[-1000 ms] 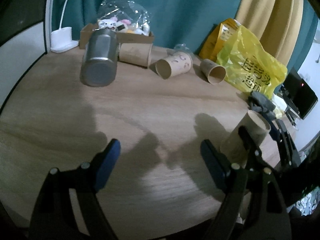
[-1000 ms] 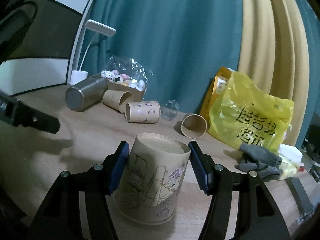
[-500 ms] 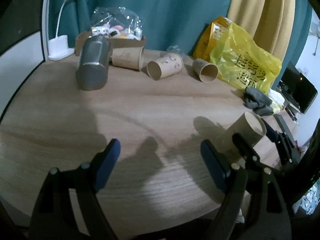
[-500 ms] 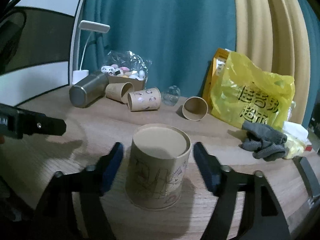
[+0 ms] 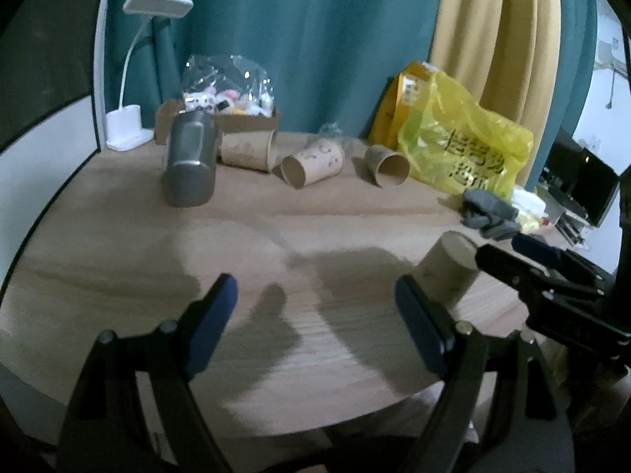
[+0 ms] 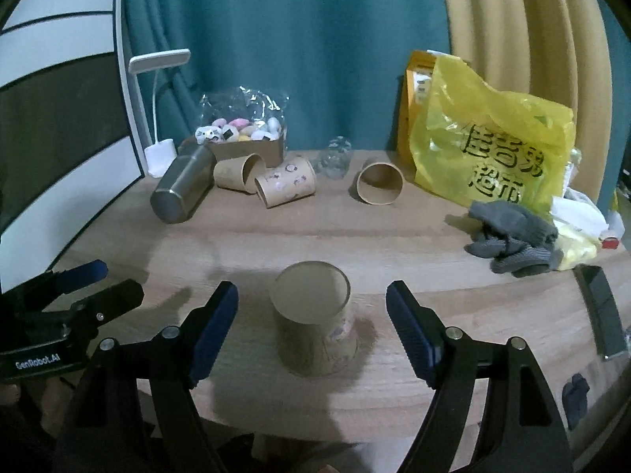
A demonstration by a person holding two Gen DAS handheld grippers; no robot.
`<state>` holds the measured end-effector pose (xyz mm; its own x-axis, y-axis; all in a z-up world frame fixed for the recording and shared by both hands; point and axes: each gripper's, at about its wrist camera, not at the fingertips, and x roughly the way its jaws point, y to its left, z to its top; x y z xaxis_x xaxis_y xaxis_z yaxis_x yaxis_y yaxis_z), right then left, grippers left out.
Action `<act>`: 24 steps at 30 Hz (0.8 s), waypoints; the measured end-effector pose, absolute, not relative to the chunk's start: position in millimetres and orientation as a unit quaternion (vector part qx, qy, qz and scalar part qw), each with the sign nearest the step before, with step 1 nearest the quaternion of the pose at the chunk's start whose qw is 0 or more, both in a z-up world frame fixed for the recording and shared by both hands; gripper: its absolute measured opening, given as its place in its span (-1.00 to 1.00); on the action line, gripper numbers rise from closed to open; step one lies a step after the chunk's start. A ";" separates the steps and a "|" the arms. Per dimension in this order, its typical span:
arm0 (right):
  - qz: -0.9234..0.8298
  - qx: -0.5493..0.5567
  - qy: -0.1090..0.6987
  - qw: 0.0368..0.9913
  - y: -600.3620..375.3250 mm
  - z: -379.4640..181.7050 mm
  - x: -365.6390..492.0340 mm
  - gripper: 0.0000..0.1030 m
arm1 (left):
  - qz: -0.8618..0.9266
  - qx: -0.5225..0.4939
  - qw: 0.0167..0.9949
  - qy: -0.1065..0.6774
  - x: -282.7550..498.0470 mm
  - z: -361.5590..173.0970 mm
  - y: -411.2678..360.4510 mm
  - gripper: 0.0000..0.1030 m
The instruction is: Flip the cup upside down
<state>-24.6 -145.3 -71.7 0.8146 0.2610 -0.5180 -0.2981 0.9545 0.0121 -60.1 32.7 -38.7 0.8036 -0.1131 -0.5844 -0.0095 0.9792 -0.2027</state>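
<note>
A printed paper cup [image 6: 313,325] is seen standing upside down on the wooden surface [image 6: 315,236], its flat base turned upward, near the front edge. It is framed by the right gripper [image 6: 311,323], whose jaws are spread wide apart, with a clear gap left on either side of the cup; nothing is gripped. In the left wrist view the same cup [image 5: 447,272] appears at the right, just beyond the right-hand finger. The left gripper [image 5: 315,315] is held over a bare part of the surface with its jaws likewise apart and nothing between them.

Toward the back of the surface, well apart from the upturned cup, a steel tumbler [image 6: 183,187] is laid on its side, touching or just beside a plain paper cup [image 6: 238,173] also on its side. Next to that a patterned paper cup [image 6: 286,187] is lying, and further right another paper cup [image 6: 380,185] with its mouth facing forward. A crumpled clear plastic item [image 6: 335,159] is seen behind them. A cardboard tray of small toys in a clear bag [image 6: 244,136] and a white desk lamp [image 6: 157,110] are placed at the back left. At the right, a yellow plastic bag [image 6: 493,149], grey gloves [image 6: 512,238] and a dark phone [image 6: 601,311] are found.
</note>
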 end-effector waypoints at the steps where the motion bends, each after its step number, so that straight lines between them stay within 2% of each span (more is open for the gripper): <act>1: 0.147 -0.034 0.265 0.952 -146.1 -69.1 -27.7 0.56 | -0.029 -0.097 0.946 0.309 -62.9 -36.7 31.4 0.62; 11: 0.136 -0.031 0.247 0.959 -156.3 -56.0 -45.0 0.56 | -0.021 -0.081 0.957 0.278 -85.2 -14.1 21.2 0.62; 24: 0.134 -0.025 0.248 0.959 -162.3 -56.0 -43.4 0.56 | -0.018 -0.080 0.957 0.278 -84.7 -10.0 20.9 0.62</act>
